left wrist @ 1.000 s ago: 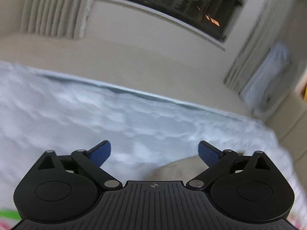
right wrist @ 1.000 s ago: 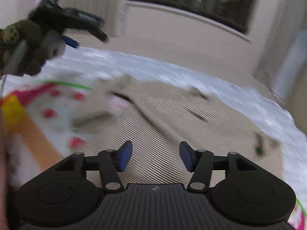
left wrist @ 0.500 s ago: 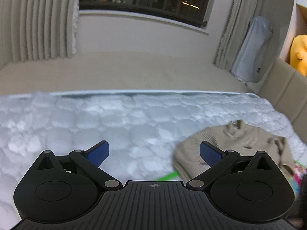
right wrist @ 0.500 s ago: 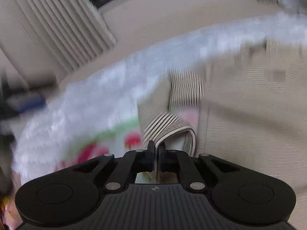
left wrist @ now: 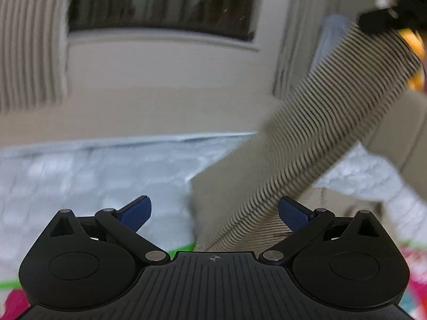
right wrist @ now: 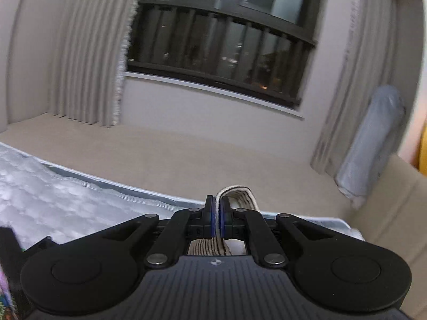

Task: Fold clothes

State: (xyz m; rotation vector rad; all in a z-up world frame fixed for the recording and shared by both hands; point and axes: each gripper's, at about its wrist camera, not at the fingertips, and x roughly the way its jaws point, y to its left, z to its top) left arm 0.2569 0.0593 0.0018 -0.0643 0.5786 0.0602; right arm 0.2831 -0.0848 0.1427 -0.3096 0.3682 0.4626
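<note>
One beige striped garment [left wrist: 315,144] stretched taut, right gripper [right wrist: 217,220] clamped on it, left gripper [left wrist: 213,213] apart.

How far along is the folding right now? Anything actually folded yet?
Nothing looks folded yet. In hand: the right gripper is shut on the striped cuff and holds the striped sleeve up off the bed. The left gripper is open and holds nothing, with the garment's body lying just ahead of it. Left: lay the sleeve across and fold the body.
</note>
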